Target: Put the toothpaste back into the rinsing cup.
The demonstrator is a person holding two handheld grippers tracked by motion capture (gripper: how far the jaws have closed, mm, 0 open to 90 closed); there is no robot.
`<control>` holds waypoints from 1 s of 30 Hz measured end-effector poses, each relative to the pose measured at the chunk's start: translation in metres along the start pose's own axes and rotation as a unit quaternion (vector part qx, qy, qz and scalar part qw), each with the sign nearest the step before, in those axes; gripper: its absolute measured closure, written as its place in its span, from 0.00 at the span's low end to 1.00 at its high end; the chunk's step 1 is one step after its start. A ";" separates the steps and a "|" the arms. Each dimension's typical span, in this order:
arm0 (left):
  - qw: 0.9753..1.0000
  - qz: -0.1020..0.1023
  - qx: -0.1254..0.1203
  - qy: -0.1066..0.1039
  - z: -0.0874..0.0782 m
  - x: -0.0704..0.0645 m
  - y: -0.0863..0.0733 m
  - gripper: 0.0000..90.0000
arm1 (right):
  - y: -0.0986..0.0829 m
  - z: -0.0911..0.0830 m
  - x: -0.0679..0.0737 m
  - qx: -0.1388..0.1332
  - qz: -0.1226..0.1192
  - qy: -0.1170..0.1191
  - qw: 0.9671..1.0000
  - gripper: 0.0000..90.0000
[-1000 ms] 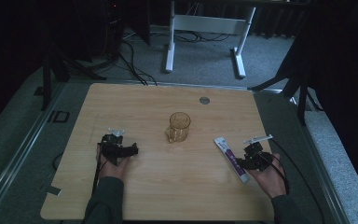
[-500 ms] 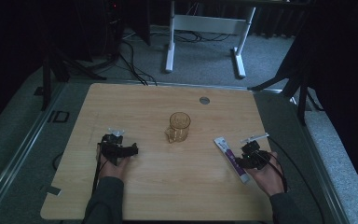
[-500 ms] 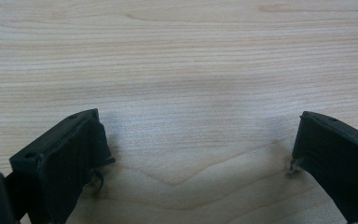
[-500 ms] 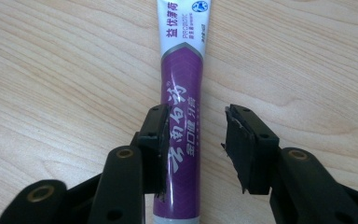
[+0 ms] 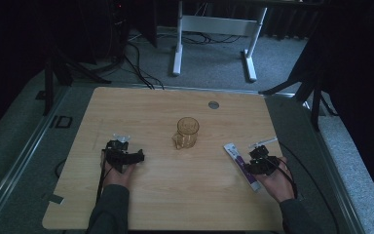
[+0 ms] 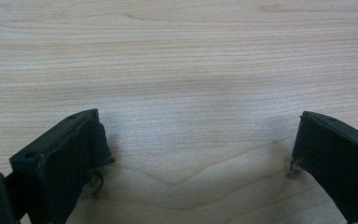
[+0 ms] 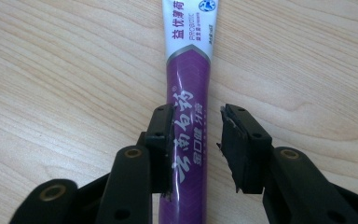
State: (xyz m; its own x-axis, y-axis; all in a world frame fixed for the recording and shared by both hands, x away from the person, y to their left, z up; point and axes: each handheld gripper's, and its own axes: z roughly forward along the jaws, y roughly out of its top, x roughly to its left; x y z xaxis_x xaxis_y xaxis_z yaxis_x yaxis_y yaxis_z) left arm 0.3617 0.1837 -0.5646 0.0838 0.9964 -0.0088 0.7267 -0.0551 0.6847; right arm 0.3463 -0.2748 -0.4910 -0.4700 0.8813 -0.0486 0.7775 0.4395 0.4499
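Note:
A purple and white toothpaste tube (image 5: 240,162) (image 7: 189,88) lies flat on the wooden table (image 5: 175,195) at the right. My right gripper (image 5: 254,165) (image 7: 196,119) is down over the tube's purple part with one jaw on each side. The left jaw touches the tube and a thin gap shows at the right jaw. My left gripper (image 5: 137,156) (image 6: 198,135) rests at the table's left, its jaws wide apart over bare wood with nothing between them. An amber glass mug (image 5: 187,132) stands upright in the middle of the table, between the two grippers.
A small round grey disc (image 5: 214,104) sits in the tabletop near the far edge. Behind the table a white desk frame (image 5: 214,27) stands on the carpet, with cables (image 5: 136,58) trailing beside it. A scrap of tape (image 5: 55,199) lies off the table's near left corner.
My right gripper has edged slightly left, further onto the toothpaste tube. The left gripper and the mug have not moved.

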 end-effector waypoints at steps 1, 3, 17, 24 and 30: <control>1.000 0.000 0.000 0.000 0.000 0.000 0.000 0.02 | 0.000 0.000 0.000 0.001 0.000 0.001 1.000 0.72; 1.000 0.000 0.000 0.000 0.000 0.000 0.000 0.02 | 0.001 0.002 0.000 0.002 0.000 0.001 1.000 0.72; 1.000 0.000 0.000 0.000 0.000 0.000 0.000 0.02 | 0.007 0.007 0.002 0.017 -0.004 0.001 1.000 0.71; 1.000 0.000 0.000 0.000 0.000 0.000 0.000 0.02 | 0.011 0.009 0.003 0.027 -0.008 0.001 1.000 0.71; 1.000 0.000 0.000 0.000 0.000 0.000 0.000 0.02 | 0.012 0.011 0.002 0.035 -0.008 0.003 0.999 0.71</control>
State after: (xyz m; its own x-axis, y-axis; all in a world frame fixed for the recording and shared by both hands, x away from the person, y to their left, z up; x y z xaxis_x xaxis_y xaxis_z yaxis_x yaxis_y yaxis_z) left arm 0.3617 0.1837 -0.5646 0.0837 0.9965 -0.0085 0.7267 -0.0552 0.6847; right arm 0.3595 -0.2660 -0.4950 -0.4840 0.8736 -0.0499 0.7975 0.4639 0.3858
